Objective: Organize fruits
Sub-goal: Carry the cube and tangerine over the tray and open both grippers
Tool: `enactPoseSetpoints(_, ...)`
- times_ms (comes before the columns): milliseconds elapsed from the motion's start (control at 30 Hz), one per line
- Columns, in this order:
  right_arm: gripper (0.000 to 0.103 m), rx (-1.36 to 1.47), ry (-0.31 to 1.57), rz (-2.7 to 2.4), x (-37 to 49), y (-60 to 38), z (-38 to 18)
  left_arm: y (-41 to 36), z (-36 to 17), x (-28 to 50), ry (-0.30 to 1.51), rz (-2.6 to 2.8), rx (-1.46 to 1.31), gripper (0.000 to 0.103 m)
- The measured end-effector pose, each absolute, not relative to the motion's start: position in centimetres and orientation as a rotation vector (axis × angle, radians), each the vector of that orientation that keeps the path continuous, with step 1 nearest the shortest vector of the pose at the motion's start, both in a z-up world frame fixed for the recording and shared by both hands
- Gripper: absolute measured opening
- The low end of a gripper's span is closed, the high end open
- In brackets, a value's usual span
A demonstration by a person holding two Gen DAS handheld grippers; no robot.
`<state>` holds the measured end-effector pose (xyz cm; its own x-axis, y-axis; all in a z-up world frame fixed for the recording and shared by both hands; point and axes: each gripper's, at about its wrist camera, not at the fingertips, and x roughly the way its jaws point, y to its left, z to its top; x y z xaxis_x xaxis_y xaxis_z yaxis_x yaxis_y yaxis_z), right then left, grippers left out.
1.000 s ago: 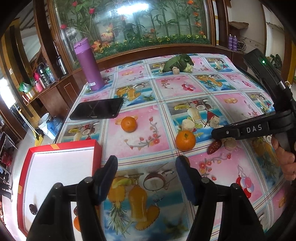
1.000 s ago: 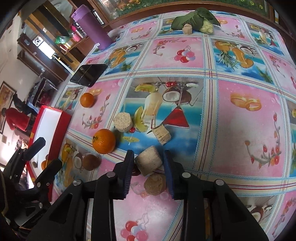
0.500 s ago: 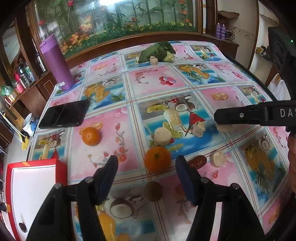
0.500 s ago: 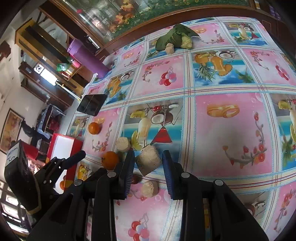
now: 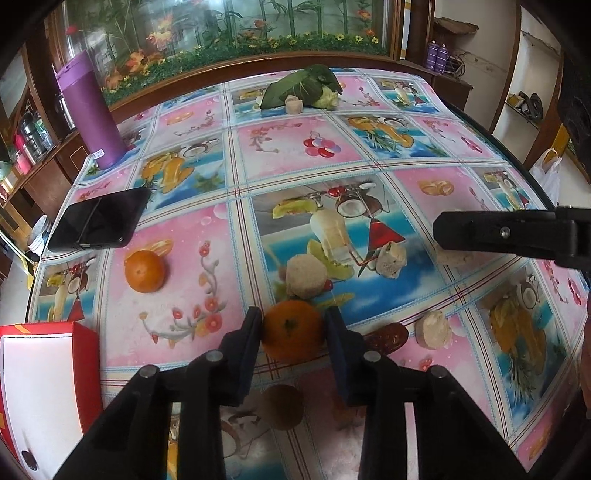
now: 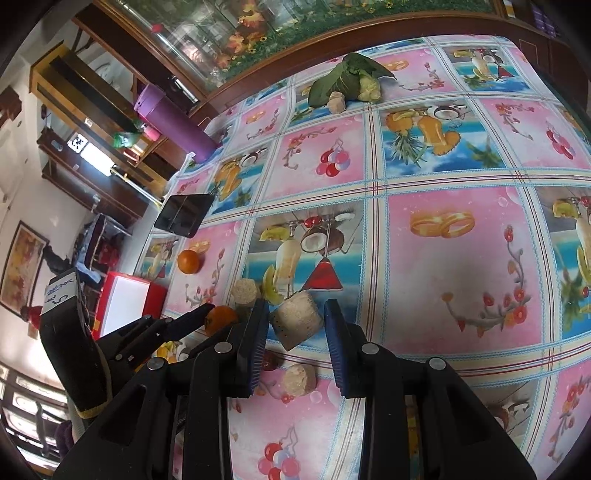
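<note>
Orange (image 5: 291,329) pinched by just-closed left tongs (image 5: 293,325) | right tongs (image 6: 295,321) hold pale chunk (image 6: 296,320) | brown ball (image 5: 281,407) near

Both views ride on the hand-held grippers and look forward and steeply down along their own two fingers at a table under a fruit-print cloth (image 5: 295,155) — close to the cloth, with fisheye bending at the edges. The left wrist view faces the aquarium cabinet (image 5: 229,33) squarely. The right wrist view is rolled, so the room leans at its left. They share the cloth's middle — the orange (image 5: 292,328) (image 6: 220,319), the phone (image 5: 99,219) (image 6: 183,215), the purple bottle (image 5: 90,112) (image 6: 173,123) — and each sees the other gripper at its edge.
</note>
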<state>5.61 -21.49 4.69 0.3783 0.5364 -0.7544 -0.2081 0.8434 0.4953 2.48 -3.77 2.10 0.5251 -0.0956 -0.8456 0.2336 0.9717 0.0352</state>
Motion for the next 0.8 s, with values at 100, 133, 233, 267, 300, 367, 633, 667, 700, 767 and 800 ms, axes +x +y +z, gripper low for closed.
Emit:
enactPoseSetpoints(100, 0.03, 0.346, 1.074, 0.493, 5.5, -21.5, 4.9, -3.6, 2.2, 2.3, 0.992, -0.196, 0.145, 0.037)
enactPoseSetpoints(133, 0.03, 0.348, 1.067, 0.496, 5.4, -21.5, 5.0, -3.5, 2.4, 2.2, 0.985, -0.194, 0.142, 0.037)
enactPoseSetpoints(233, 0.03, 0.35, 1.044, 0.508, 5.1, -21.3, 5.4, -2.8, 3.8, 1.2, 0.939, -0.179, 0.135, 0.037)
enactPoseSetpoints(267, 0.03, 0.349, 1.034, 0.513, 5.0, -21.2, 5.6, -2.4, 4.5, 0.7, 0.918, -0.17, 0.137, 0.037)
enactPoseSetpoints(300, 0.03, 0.348, 1.021, 0.521, 4.9, -21.0, 5.8, -1.9, 5.2, 0.2, 0.897, -0.161, 0.137, 0.037)
enactPoseSetpoints(367, 0.029, 0.342, 0.992, 0.547, 4.5, -20.4, 6.3, -0.6, 6.7, -1.2, 0.855, -0.141, 0.131, 0.037)
enactPoseSetpoints(633, 0.029, 0.362, 0.924, 0.671, 3.1, -15.0, 7.5, 8.8, 10.7, -6.9, 0.75, 0.051, 0.076, 0.037)
enactPoseSetpoints(667, 0.029, 0.351, 0.918, 0.68, 2.8, -13.9, 7.6, 10.2, 10.8, -7.4, 0.745, 0.083, 0.069, 0.037)
enactPoseSetpoints(700, 0.029, 0.338, 0.913, 0.689, 2.6, -12.7, 7.6, 11.5, 10.8, -7.9, 0.743, 0.112, 0.065, 0.037)
enactPoseSetpoints(767, 0.029, 0.336, 0.925, 0.729, 2.3, -9.8, 7.5, 14.2, 10.6, -8.6, 0.751, 0.167, 0.047, 0.037)
enactPoseSetpoints(800, 0.029, 0.334, 0.935, 0.751, 2.2, -8.4, 7.4, 15.6, 10.4, -8.9, 0.757, 0.191, 0.036, 0.037)
